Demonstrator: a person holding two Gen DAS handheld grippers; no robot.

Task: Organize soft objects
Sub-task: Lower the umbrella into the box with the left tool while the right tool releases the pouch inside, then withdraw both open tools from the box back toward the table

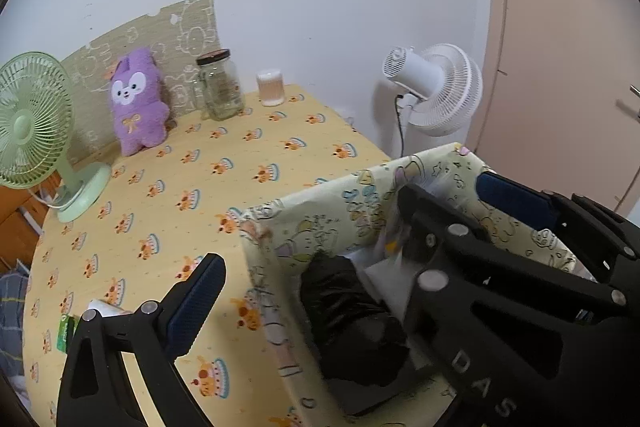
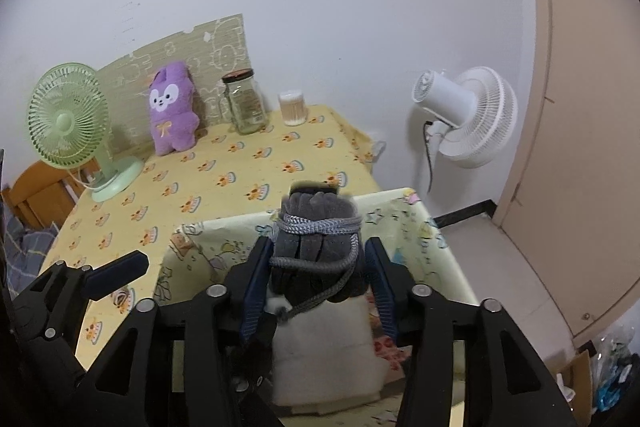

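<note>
A fabric storage box (image 1: 320,223) with a pale yellow cartoon print stands at the table's near right corner; it also shows in the right wrist view (image 2: 224,247). A black soft bundle (image 1: 352,323) lies inside it. My right gripper (image 2: 318,267) is shut on a grey drawstring pouch (image 2: 320,227) and holds it over the box, above a white soft item (image 2: 324,347). My left gripper (image 1: 348,239) is open, one finger (image 1: 196,299) outside the box's left wall, the other over the box. A purple plush (image 1: 136,99) leans at the back; it also shows in the right wrist view (image 2: 172,107).
A green desk fan (image 1: 36,131) stands at the left. A glass jar (image 1: 220,87) and a cotton-swab tub (image 1: 271,87) stand at the back wall. A white fan (image 1: 436,87) stands off the table's right side. A small green packet (image 1: 66,333) lies near the front.
</note>
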